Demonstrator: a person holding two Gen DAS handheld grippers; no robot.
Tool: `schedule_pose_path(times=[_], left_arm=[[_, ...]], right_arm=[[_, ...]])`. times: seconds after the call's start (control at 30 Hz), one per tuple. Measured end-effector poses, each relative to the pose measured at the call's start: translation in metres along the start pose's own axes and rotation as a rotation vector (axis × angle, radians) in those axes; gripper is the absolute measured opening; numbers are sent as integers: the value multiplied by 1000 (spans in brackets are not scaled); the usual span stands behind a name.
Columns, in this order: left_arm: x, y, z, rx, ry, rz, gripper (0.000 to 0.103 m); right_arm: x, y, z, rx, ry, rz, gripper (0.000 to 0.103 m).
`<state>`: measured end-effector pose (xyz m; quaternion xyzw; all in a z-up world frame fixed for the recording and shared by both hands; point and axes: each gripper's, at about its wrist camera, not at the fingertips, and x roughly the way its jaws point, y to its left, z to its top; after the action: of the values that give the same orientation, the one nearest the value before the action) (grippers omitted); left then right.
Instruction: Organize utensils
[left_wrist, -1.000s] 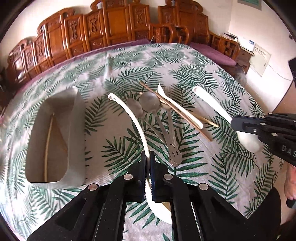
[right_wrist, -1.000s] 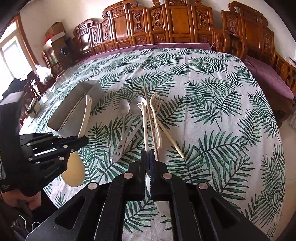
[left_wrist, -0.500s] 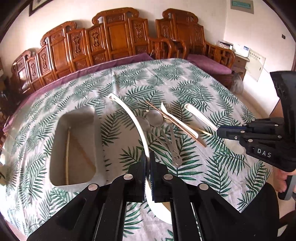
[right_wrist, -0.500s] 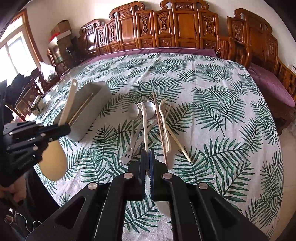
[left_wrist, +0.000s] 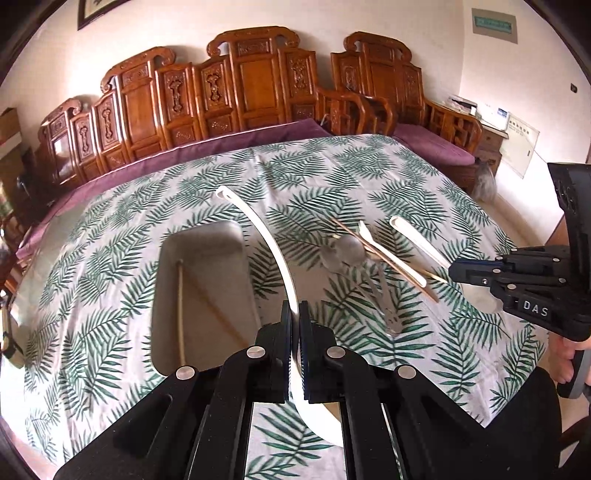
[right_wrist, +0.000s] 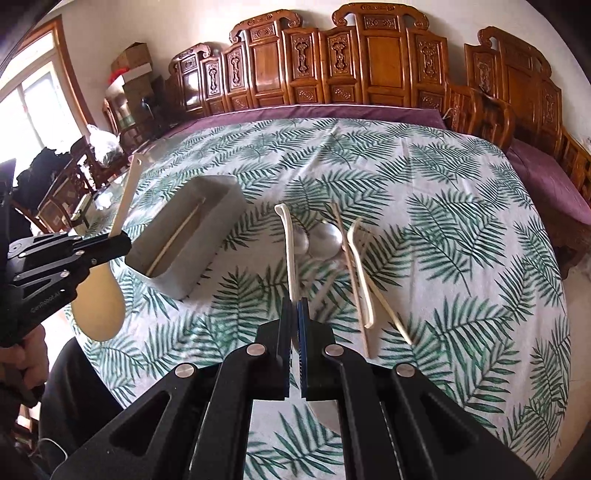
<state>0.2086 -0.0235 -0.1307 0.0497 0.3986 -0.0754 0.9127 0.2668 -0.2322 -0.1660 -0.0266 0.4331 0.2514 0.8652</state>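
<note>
The left hand-held gripper (left_wrist: 294, 321), clamped on a long cream plastic ladle (left_wrist: 271, 247), is nearer the grey oblong bin (left_wrist: 205, 295), whose long axis runs toward 12 o'clock, at its 10 o'clock, while the right hand-held gripper (right_wrist: 294, 317) grips a second cream spoon (right_wrist: 289, 251).

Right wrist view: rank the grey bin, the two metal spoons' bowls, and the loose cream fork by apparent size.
1. grey bin, clearly largest.
2. cream fork, long but thin.
3. metal spoons' bowls, smallest; the two look alike.

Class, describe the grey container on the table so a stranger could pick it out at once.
Start at the round table with the green palm-leaf cloth. Left of the row of loose spoons and chopsticks stands the grey oblong plastic bin, open at the top. It is the only walled container there, and a single pale wooden chopstick lies slanted inside it.
</note>
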Motion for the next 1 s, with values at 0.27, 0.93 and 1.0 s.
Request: schedule_pose_path(times=[0.27, 0.93, 1.0], left_arm=[[16, 33, 4, -36, 15, 20, 3], [69, 100, 15, -50, 93, 27, 3], [74, 103, 14, -53, 102, 21, 3]], right_arm=[[9, 31, 25, -15, -13, 32, 4], [53, 89, 65, -57, 12, 70, 4], [57, 92, 66, -59, 17, 69, 4]])
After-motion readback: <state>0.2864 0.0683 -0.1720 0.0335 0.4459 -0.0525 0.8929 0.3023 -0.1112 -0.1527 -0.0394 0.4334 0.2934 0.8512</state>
